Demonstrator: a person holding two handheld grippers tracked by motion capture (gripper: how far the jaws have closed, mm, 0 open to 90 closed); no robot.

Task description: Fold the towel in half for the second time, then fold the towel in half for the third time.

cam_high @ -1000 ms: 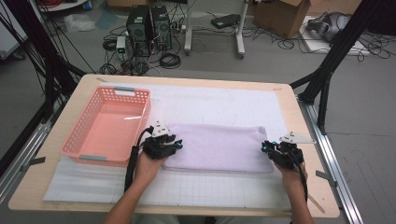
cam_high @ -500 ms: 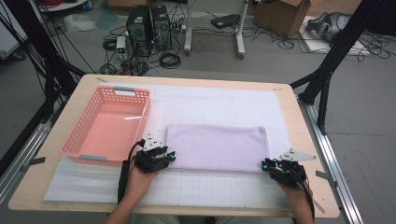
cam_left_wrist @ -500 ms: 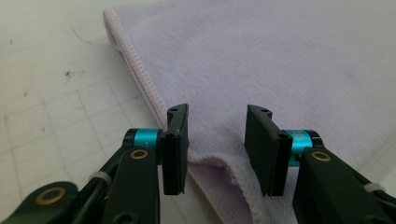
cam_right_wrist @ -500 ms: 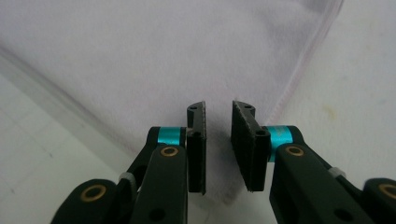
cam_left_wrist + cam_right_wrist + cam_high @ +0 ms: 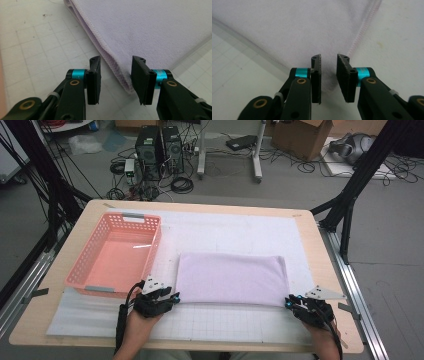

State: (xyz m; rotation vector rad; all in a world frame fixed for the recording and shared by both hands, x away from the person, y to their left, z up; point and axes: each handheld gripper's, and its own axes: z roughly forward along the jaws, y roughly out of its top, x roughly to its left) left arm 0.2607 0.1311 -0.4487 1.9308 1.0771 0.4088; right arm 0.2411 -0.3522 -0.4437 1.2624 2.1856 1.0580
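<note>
A folded lilac towel [image 5: 232,277] lies flat on the white grid mat [image 5: 225,325]. My left gripper [image 5: 172,297] sits low at its near left corner. In the left gripper view the gripper [image 5: 116,75] is open, with the towel [image 5: 150,30] corner lying loose in the gap. My right gripper [image 5: 289,302] is at the near right corner. Its jaws [image 5: 329,75] have just been opening and stand apart, with the tip of the towel [image 5: 287,25] between the pads, which do not press on it.
A pink plastic basket [image 5: 156,245] stands to the left of the towel, close to my left gripper. The table's near edge [image 5: 200,347] runs just behind both hands. Computers and cables lie on the floor beyond the table.
Both grippers have drawn back toward the near edge, from the towel's sides to its near corners. The towel now lies smoother and flatter.
</note>
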